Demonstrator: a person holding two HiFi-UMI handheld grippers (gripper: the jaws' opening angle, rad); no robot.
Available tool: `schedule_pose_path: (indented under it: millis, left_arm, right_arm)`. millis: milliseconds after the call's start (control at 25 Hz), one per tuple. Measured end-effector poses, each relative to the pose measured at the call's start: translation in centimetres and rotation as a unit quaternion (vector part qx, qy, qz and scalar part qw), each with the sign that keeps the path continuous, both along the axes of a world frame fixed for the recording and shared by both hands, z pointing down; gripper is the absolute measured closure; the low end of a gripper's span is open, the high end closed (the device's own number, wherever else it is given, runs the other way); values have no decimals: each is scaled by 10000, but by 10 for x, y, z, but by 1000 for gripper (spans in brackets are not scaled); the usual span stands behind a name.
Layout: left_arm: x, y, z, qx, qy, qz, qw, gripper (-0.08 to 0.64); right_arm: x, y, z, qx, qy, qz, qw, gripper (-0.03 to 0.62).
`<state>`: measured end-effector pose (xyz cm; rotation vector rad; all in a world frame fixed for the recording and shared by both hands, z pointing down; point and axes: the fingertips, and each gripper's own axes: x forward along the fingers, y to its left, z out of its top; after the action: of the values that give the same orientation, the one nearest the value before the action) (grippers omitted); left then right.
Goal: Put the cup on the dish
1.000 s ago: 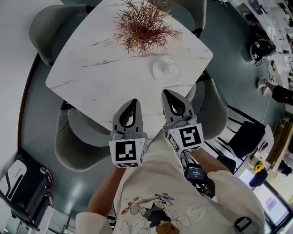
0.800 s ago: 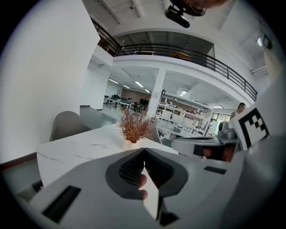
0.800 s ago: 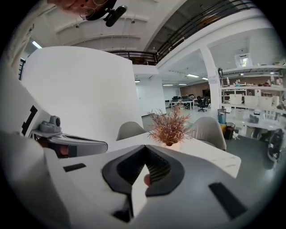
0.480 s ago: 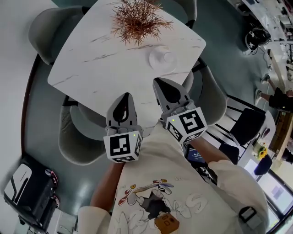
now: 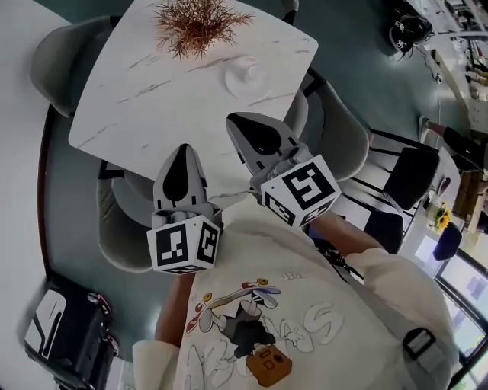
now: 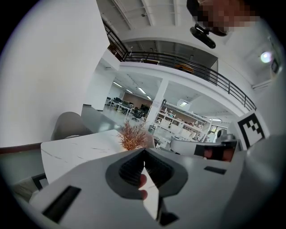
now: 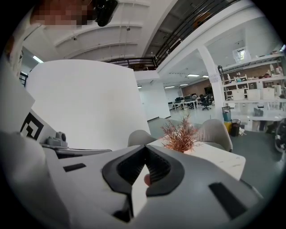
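Note:
A white cup [image 5: 249, 71] sits on a round white dish [image 5: 237, 85] near the right edge of the white marble table [image 5: 130, 99]. Both grippers hang over the table's near edge, well short of the dish. My left gripper [image 5: 181, 150] is shut and holds nothing; its jaw tips meet in the left gripper view [image 6: 144, 151]. My right gripper [image 5: 233, 120] is also shut and empty, tips together in the right gripper view [image 7: 145, 147]. It is the nearer of the two to the dish. Cup and dish are hidden in both gripper views.
A dry reddish plant [image 5: 197, 21] stands at the table's far side, also seen as a plant [image 6: 132, 136] and a plant [image 7: 180, 134] from the grippers. Grey chairs [image 5: 122, 221] [image 5: 339, 137] [image 5: 53, 53] surround the table. A black bag [image 5: 61, 335] lies on the floor at the lower left.
Both grippers have drawn back from the table toward the person's chest, and the table with cup and dish has slid up and left in the head view. Jaws stayed shut.

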<state>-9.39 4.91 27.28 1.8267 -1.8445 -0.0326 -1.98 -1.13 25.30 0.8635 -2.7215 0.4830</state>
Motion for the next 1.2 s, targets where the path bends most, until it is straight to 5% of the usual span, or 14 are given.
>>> schedule_pose_path:
  millis: [240,440,1200]
  left_arm:
    - [0,12,-24,-23,293,60,9996,554]
    - [10,30,-44,-22,332,255,9991,554]
    - [25,99,-55,74,314,630,9975,554]
  right_arm:
    - [6,17,-25,-292,-455,554,9970,588]
    - [18,43,-53,188,-474,862,9950,588]
    - [9,133,-71,674,-365,819,9937,588]
